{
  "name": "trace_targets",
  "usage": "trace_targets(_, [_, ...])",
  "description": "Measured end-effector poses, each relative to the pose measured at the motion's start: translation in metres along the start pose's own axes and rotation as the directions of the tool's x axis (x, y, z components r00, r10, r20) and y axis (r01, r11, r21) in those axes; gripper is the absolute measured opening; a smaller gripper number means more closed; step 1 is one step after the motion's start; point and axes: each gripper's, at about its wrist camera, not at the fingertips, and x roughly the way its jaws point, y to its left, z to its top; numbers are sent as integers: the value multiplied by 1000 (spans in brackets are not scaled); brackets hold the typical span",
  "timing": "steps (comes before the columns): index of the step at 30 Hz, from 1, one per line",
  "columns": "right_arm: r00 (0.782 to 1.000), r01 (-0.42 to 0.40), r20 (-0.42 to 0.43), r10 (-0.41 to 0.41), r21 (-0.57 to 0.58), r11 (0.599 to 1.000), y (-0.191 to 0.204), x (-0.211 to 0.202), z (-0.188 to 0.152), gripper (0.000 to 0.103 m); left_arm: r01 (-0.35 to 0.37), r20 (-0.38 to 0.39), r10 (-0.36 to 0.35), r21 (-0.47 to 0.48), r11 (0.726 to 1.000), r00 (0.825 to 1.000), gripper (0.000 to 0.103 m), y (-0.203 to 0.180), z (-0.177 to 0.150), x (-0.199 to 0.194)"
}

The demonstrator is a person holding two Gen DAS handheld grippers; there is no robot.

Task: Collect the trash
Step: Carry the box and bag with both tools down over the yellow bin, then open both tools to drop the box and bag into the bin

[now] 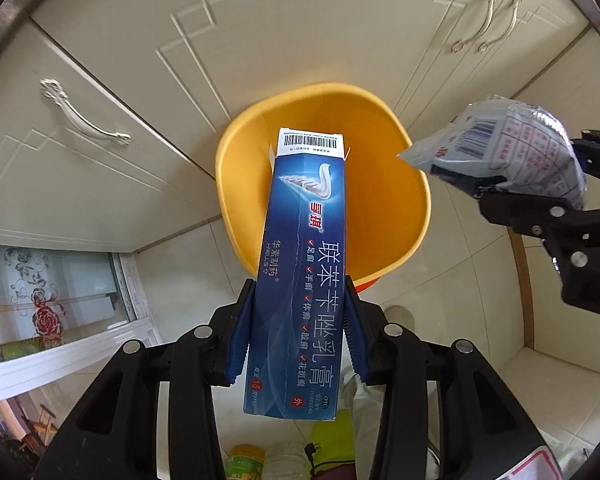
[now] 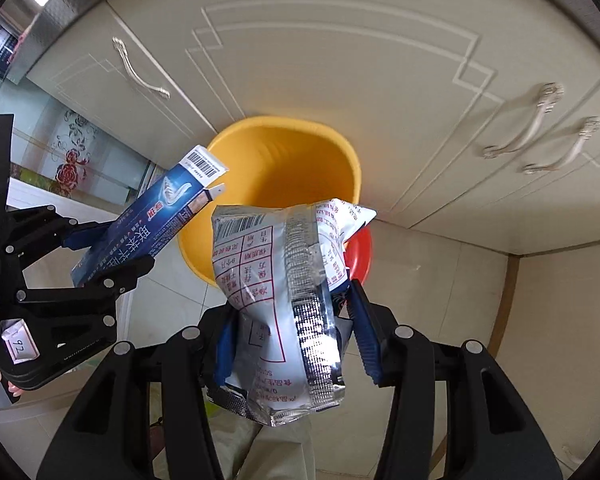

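The far wall and bottom of the yellow bin are partly hidden behind the blue carton; in the right wrist view the silver snack bag covers the bin's near rim and most of a red thing just behind it, which cannot be identified. The foot of the carton blocks the floor clutter below, where only bottle tops and a cable show dimly.

The left tool points forward and down toward the bin mouth, its blue pads closed flat on both long sides of the carton, whose barcode flap hangs open above the bin. The right tool is aimed likewise, its fingers pinched on the crumpled bag, held just before the bin's rim. Cream cabinet doors stand behind the bin on the tiled floor
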Motion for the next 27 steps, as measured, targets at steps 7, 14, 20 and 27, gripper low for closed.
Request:
trace_targets(7, [996, 3, -84, -6, -36, 999, 1, 55, 16, 52, 11, -51, -9, 34, 999, 999, 41, 8, 4, 40])
trace_targets(14, [995, 22, -98, -29, -74, 997, 6, 75, 37, 52, 8, -71, -6, 27, 1000, 997, 41, 15, 14, 55])
trace_targets(20, [997, 22, -76, -28, -75, 997, 4, 78, 48, 72, 11, -68, -10, 9, 1000, 998, 55, 13, 23, 53])
trace_targets(27, [998, 45, -45, -49, -81, 996, -3, 65, 48, 82, -1, -48, 1, 0, 1000, 999, 74, 7, 29, 45])
